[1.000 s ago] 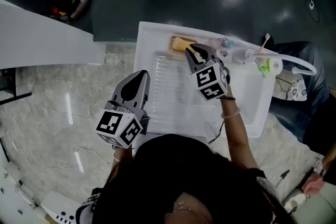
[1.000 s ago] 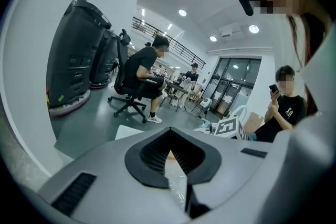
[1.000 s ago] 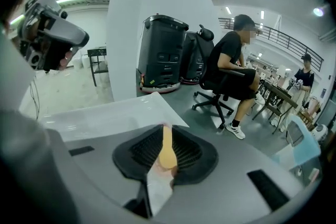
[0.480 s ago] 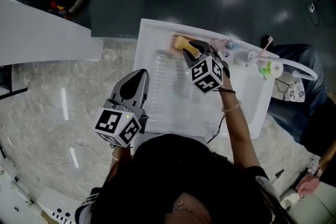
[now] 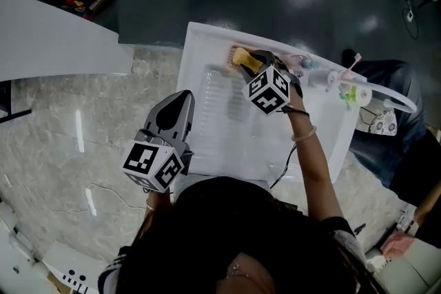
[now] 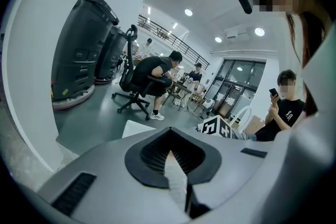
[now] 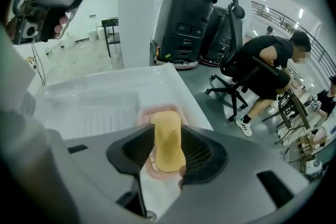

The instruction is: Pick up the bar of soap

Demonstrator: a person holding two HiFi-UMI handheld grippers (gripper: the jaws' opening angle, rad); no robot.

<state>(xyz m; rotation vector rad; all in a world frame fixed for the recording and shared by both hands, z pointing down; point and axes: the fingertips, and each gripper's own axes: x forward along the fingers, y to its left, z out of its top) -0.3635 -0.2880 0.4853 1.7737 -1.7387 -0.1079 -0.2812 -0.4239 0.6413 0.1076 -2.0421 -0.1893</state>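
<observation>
A yellow bar of soap [image 7: 167, 128] lies on a pink dish [image 7: 157, 173] at the far rim of the white basin [image 7: 94, 94]. My right gripper [image 7: 167, 150] points steeply down over it. Its jaws have just been opening and now stand either side of the bar, close to it but not clamped. In the head view the soap [image 5: 242, 58] shows just beyond the right gripper [image 5: 254, 63]. My left gripper [image 5: 180, 101] hangs over the basin's near left edge, well short of the soap, with its jaws together and nothing in them [image 6: 176, 165].
The basin [image 5: 207, 45] is set in a marbled counter [image 5: 89, 134]. A tap and toothbrush items [image 5: 348, 82] crowd its right rim. Beyond the counter are a dark floor, office chairs and seated people [image 6: 152, 73].
My right gripper has dropped toward the far rim and tipped further down, so its jaws now stand around the soap. The left gripper has hardly shifted.
</observation>
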